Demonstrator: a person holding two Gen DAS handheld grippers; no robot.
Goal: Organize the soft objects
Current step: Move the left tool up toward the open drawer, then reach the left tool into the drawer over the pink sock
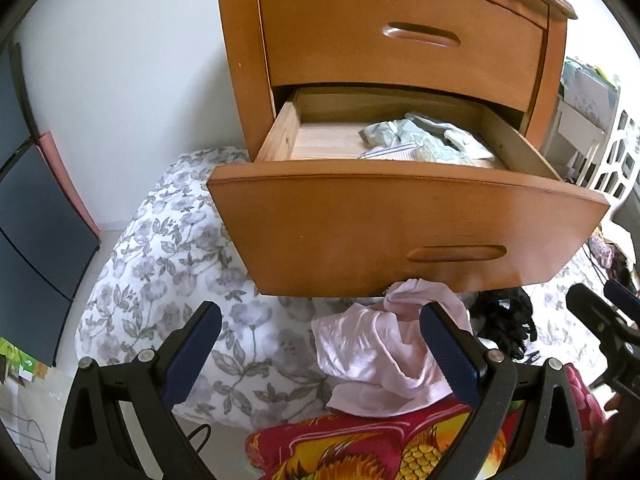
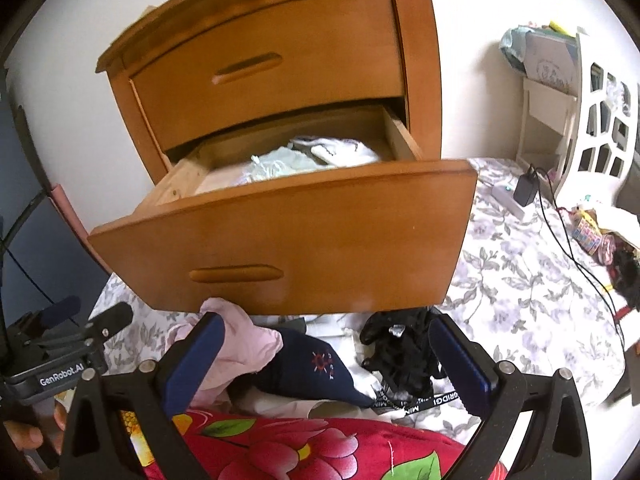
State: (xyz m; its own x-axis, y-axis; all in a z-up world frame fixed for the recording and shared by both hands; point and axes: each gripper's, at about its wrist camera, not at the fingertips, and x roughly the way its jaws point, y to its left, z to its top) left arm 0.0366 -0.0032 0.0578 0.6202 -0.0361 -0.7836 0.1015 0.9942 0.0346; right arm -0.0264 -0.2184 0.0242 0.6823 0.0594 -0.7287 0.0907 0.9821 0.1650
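Both grippers, left gripper (image 1: 320, 356) and right gripper (image 2: 326, 364), gape wide, empty.

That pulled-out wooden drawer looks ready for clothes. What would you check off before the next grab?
1. Lower wooden drawer pulled out: ok.
2. Bare room inside, left of the pale green clothes: ok.
3. Left gripper open, empty: ok.
4. Right gripper open, empty: ok.
5. Pink crumpled garment between the left gripper's fingers: ok.
6. Black tangled garment free of the navy cloth: cannot tell.
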